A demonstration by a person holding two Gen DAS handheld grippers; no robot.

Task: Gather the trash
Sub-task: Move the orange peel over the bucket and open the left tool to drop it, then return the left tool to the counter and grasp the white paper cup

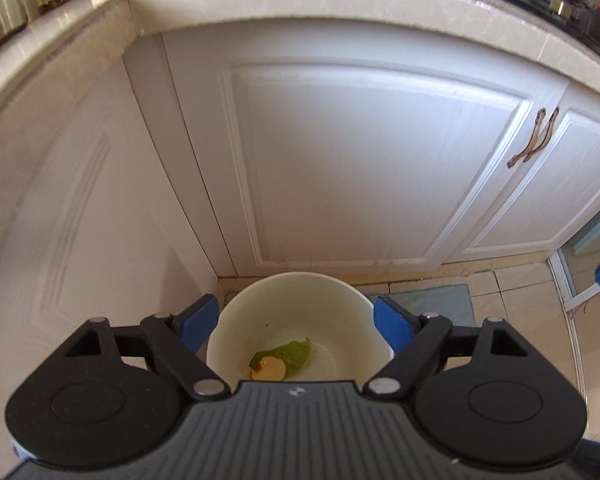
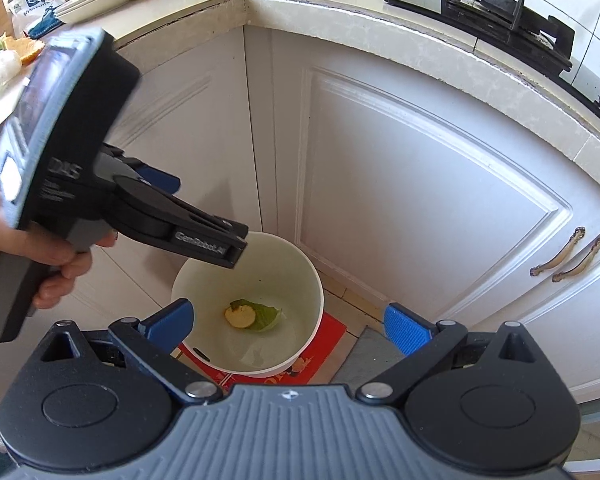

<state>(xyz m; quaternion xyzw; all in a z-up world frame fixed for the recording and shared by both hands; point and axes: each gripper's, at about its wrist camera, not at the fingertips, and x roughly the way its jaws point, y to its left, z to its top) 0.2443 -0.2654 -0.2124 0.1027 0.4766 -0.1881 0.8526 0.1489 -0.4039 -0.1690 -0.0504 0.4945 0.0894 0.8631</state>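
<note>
Jaws of the left gripper (image 1: 296, 320) stand wide with nothing between them, poised directly over the white bin (image 1: 260, 292). Below its pads, on the bin's bottom, lies a green leaf (image 1: 296, 354) with a yellowish round scrap (image 1: 269, 369) on top, the leaf's long axis slanting away rightward. Right gripper (image 2: 290, 326) is likewise spread and empty beside the bin

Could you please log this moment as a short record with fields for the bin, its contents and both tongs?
bin: white bucket on the floor in the cabinet corner
contents: green leaf and a yellowish round scrap at the bottom
left tongs: open, empty, above the bucket
right tongs: open, empty, above the bucket's near rim
surroundings: white cabinet door
</note>
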